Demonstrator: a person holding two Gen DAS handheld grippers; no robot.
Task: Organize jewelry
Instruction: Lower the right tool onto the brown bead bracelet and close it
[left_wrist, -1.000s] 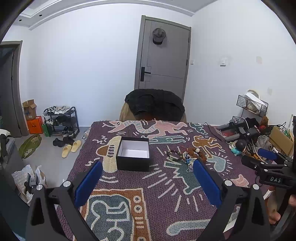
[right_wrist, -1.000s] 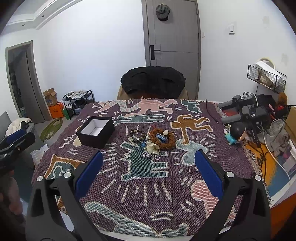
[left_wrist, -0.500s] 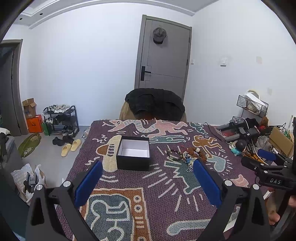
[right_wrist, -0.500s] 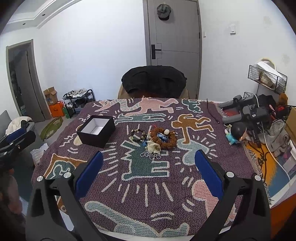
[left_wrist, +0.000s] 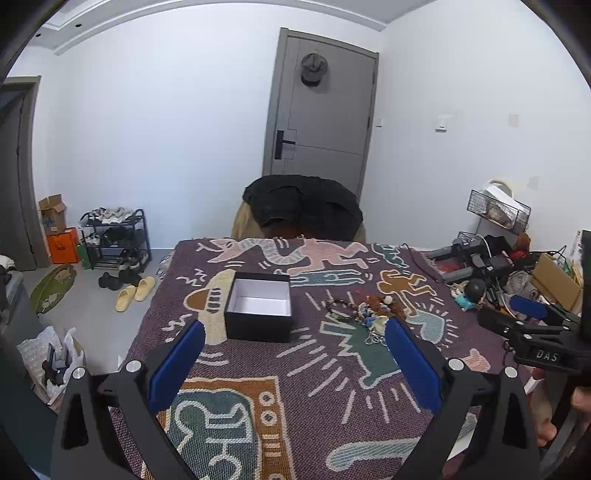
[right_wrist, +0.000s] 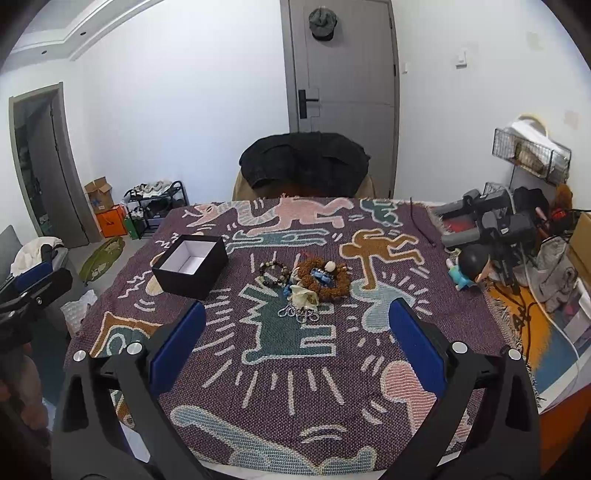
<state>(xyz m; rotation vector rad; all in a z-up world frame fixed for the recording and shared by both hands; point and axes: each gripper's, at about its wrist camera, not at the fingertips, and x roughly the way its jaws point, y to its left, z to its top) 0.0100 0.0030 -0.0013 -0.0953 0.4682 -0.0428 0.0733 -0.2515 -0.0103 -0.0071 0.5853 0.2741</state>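
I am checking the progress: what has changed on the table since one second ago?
Nothing visibly changed. The left gripper and right gripper stay open above the blanket, holding nothing; the black box stays empty and the jewelry pile lies untouched beside it.

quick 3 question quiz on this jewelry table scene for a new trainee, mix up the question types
1. True or false: the black box already holds jewelry.
2. Multiple choice: the brown beaded bracelet lies A) inside the box, B) on the patterned cloth to the right of the box, C) on the floor.
3. Short answer: how do the left gripper and the right gripper stand, and what do they hold?

Key
1. False: the white inside that shows is bare.
2. B
3. Both are open above the near part of the table and hold nothing.
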